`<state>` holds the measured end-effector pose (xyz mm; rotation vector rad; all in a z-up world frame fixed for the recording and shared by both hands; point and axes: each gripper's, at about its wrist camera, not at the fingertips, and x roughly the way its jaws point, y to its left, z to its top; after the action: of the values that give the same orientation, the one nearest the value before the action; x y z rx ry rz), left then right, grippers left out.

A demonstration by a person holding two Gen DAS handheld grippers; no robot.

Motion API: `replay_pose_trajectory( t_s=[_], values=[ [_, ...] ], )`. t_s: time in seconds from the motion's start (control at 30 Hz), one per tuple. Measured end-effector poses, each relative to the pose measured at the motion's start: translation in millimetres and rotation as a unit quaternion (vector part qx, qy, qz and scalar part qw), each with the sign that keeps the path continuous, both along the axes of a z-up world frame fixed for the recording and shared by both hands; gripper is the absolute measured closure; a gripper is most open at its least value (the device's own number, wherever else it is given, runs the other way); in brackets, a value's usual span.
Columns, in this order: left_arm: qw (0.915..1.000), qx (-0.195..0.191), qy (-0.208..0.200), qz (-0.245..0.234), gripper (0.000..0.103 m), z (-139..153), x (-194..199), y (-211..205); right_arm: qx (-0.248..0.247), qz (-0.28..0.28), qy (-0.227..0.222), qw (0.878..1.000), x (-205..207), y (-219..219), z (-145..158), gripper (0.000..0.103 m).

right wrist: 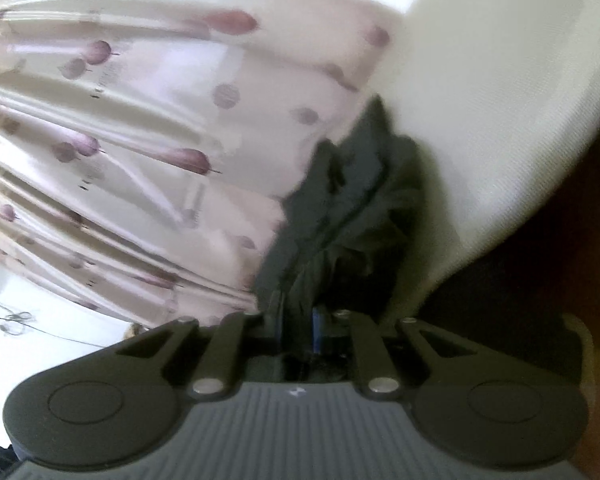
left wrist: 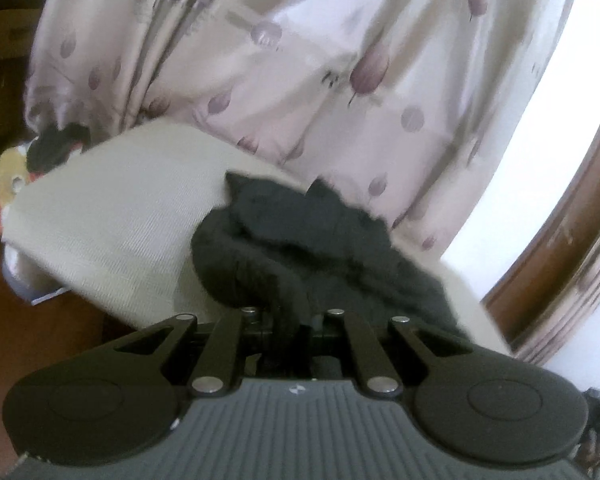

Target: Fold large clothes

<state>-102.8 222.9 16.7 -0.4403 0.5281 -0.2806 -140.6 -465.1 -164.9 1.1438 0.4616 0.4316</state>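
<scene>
The dark garment (left wrist: 300,248) is bunched at the bottom centre of both views, pinched by both tools. In the left wrist view the left gripper (left wrist: 289,320) has its jaws closed tight on a fold of it, and the fuzzy black cloth piles up from there over the cream woven surface (left wrist: 99,232). In the right wrist view the right gripper (right wrist: 295,332) is likewise clamped on the garment (right wrist: 340,208), which runs in twisted folds up toward the centre of the frame, with the same cream surface (right wrist: 500,120) filling the upper right.

Beyond the cloth, a pale curtain (left wrist: 300,60) printed with purple leaf shapes covers the upper half of the left view and the left side of the right view (right wrist: 119,120). A brown wooden frame (left wrist: 560,248) curves along the right edge of the left view. At the left edge, past the surface's corner, sits a blurred clutter of coloured things (left wrist: 11,184) above a brown floor (left wrist: 39,328).
</scene>
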Motion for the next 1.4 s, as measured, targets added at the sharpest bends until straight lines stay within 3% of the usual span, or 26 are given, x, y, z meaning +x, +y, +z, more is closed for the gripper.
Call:
replay_pose_trajectory(
  t_s=[0.2,0.37,0.53,0.63,0.83,0.93,1.07,1.17,1.27,1.3,1.37,1.4],
  values=[
    [0.9981,-0.021,-0.055,0.02,0.092,41.6,29.4,-11.4,-0.009,0.011,-0.05,0.999,47.1,-0.5,48.8,0.09],
    [0.996,-0.018,-0.08,0.035,0.092,70.2,91.6,-24.8,-0.023,0.008,-0.071,0.997,114.6,-6.6,85.8,0.09],
    [0.9958,-0.028,-0.06,0.064,0.091,69.5,174.5,-28.3,-0.017,-0.005,-0.054,0.998,201.7,-21.7,97.4,0.09],
    [0.9948,-0.032,-0.029,0.093,0.09,57.4,228.2,-27.0,-0.011,-0.02,-0.027,0.999,252.8,-30.7,88.8,0.09],
    [0.9922,0.032,0.008,0.12,0.087,21.0,321.8,-45.7,-0.011,-0.052,0.03,0.998,340.8,-37.3,48.2,0.09],
    [0.9902,0.056,0.033,0.123,0.083,-6.2,354.0,-53.3,-0.027,-0.062,0.063,0.996,376.9,-33.0,23.8,0.09],
    [0.9879,0.05,0.046,0.14,0.077,-38.1,378.8,-53.0,-0.039,-0.064,0.095,0.993,407.9,-26.1,-10.1,0.09],
    [0.9897,0.036,0.035,0.134,0.067,-48.4,379.5,-52.6,-0.015,-0.069,0.107,0.992,417.5,-25.0,-30.8,0.089],
    [0.9903,0.039,0.015,0.132,0.03,-45.3,374.4,-55.2,-0.014,-0.074,0.097,0.992,417.0,-22.7,-33.8,0.084],
    [0.9885,0.045,0.003,0.144,0.005,-40.6,370.3,-57.5,-0.012,-0.079,0.089,0.993,413.1,-21.8,-31.4,0.079],
    [0.9792,0.063,-0.041,0.188,0.0,-30.8,353.1,-61.0,-0.007,-0.095,0.069,0.993,401.0,-22.4,-24.4,0.065],
    [0.9772,0.066,-0.063,0.192,0.0,-26.7,347.0,-61.1,-0.006,-0.104,0.055,0.993,394.0,-22.8,-19.9,0.048]
  ],
)
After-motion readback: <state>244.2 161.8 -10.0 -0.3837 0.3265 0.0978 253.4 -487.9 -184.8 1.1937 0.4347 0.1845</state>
